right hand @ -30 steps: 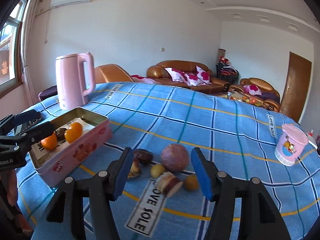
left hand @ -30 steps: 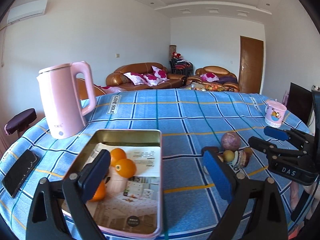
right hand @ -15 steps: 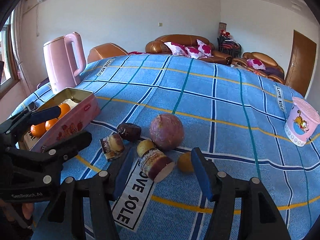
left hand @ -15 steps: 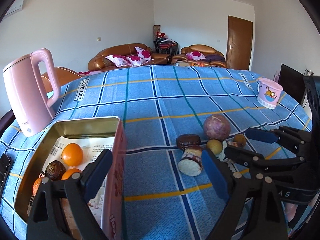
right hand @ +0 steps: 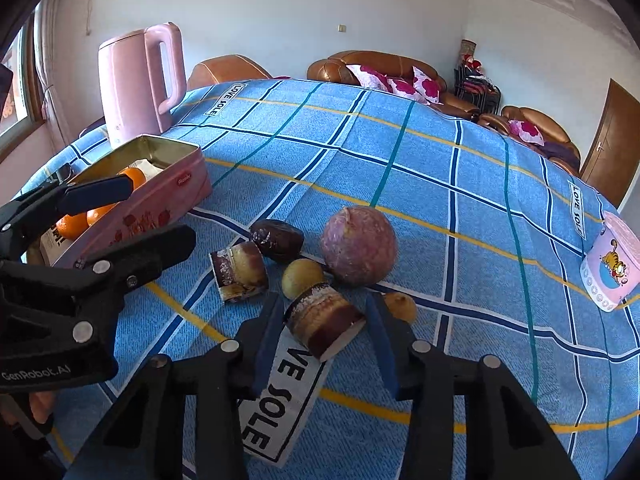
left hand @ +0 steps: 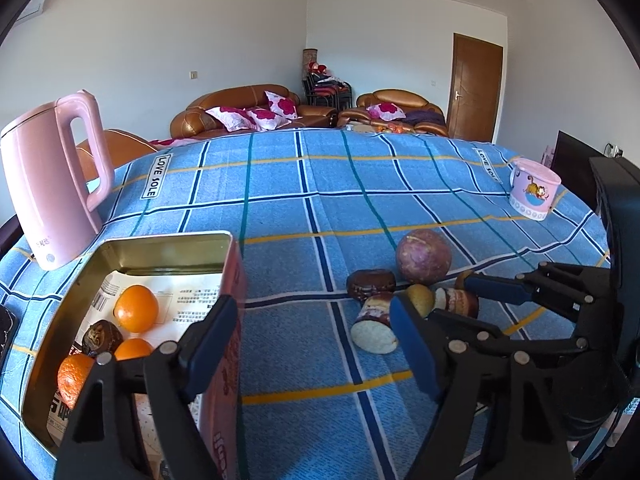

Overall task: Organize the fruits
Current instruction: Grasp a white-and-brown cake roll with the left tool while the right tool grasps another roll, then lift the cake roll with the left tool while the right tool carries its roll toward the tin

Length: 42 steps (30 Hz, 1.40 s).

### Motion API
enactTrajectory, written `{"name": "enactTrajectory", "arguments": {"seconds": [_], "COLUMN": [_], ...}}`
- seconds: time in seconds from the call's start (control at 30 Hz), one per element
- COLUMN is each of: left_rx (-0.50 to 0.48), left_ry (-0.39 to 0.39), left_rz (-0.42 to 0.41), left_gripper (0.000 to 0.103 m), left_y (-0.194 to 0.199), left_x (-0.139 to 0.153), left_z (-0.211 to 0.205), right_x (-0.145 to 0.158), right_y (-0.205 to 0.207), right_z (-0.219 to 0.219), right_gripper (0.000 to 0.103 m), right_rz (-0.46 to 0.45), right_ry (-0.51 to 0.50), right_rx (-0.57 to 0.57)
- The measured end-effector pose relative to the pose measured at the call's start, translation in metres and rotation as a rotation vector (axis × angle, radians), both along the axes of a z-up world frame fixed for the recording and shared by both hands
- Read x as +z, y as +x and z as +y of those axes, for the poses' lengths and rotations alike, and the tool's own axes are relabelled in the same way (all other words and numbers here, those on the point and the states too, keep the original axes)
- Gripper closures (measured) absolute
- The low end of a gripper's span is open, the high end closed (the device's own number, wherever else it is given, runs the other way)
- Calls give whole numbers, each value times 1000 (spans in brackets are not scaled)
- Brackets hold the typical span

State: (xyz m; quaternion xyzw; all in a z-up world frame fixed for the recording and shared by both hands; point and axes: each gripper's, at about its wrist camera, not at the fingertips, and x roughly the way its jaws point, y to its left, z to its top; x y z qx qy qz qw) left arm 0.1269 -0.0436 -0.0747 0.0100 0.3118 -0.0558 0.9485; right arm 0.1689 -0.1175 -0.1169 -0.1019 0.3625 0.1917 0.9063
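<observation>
A pink tin box (left hand: 230,272) (right hand: 168,196) holds several oranges (left hand: 136,308) and a dark brown fruit (left hand: 102,336). On the blue checked cloth lie a round purple fruit (right hand: 359,245) (left hand: 423,255), a dark brown fruit (right hand: 277,240), two small yellow fruits (right hand: 302,278) and two cut brown cylinder pieces (right hand: 324,322) (right hand: 239,270). My right gripper (right hand: 322,332) is open, its fingers on either side of the nearer cut piece. My left gripper (left hand: 312,340) is open and empty, between the tin and the fruit pile.
A pink kettle (left hand: 52,184) stands behind the tin at the left. A pink cartoon cup (left hand: 534,188) stands at the far right of the table. A black phone (left hand: 6,336) lies at the left edge. Sofas stand beyond the table.
My right gripper has moved forward and down until its fingers flank the nearer cut piece. My left gripper has swung right, from over the tin toward the fruit pile.
</observation>
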Motion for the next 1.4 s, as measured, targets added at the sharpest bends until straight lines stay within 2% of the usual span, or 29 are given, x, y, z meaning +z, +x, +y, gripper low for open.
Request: {"name": "enactTrajectory", "arguments": {"seconds": [0.13, 0.23, 0.33, 0.4, 0.5, 0.6, 0.63, 0.8, 1.4], "left_rx": [-6, -29, -76, -109, -133, -166, -166, -164, -74], "left_ry": [-5, 10, 35, 28, -5, -41, -57, -91, -76], "left_rz": [5, 11, 29, 71, 152, 207, 215, 178, -20], "left_gripper": [23, 23, 30, 33, 45, 63, 63, 64, 64], "left_y": [2, 4, 8, 16, 28, 34, 34, 26, 2], "left_x": [-1, -2, -4, -9, -18, -25, -26, -21, 1], "left_z": [-1, -8, -21, -27, -30, -32, -30, -24, -11], "right_x": [7, 12, 15, 17, 19, 19, 20, 20, 28], "right_y": [-6, -12, -12, -12, -13, -11, -10, -10, -23], "right_z": [-7, -18, -30, -34, -34, -34, -35, -37, -45], "right_gripper": [59, 59, 59, 59, 59, 58, 58, 58, 59], "right_rz": [-48, -93, -107, -116, -127, -120, -117, -118, -189], "right_ry": [32, 70, 111, 124, 119, 121, 123, 128, 191], "right_rx": [-14, -72, -132, -157, -167, -167, -166, -164, -154]}}
